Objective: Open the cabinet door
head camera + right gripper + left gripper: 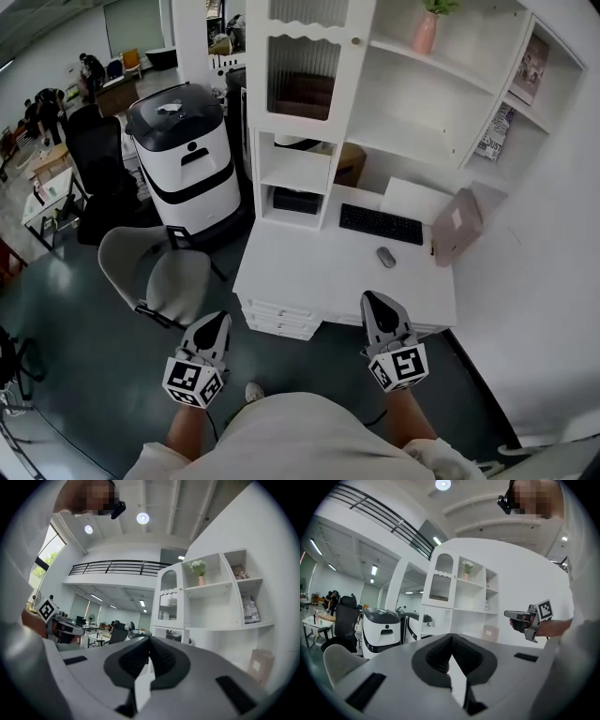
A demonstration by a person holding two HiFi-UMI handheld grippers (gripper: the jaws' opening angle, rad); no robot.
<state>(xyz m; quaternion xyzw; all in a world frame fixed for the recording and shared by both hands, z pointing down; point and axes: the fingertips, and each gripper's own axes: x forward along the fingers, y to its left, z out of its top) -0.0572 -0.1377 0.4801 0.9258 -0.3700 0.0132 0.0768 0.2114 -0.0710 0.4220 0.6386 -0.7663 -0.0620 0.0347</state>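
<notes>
The cabinet door (302, 75) is a white frame with ribbed glass, closed, high on the left of the white desk hutch; a small knob (355, 40) sits on its right edge. It also shows in the left gripper view as the cabinet door (439, 587) and in the right gripper view as the cabinet door (168, 601). My left gripper (217, 326) hangs in front of the desk's left corner, shut and empty. My right gripper (373, 302) is over the desk's front edge, shut with nothing in it. Both are far below the door and well short of it.
On the white desk (300, 272) lie a black keyboard (381, 224) and a mouse (385, 256), with a beige box (457, 225) at the right. Drawers (281, 319) face me. A grey chair (155, 272) and a white-black machine (183, 155) stand left.
</notes>
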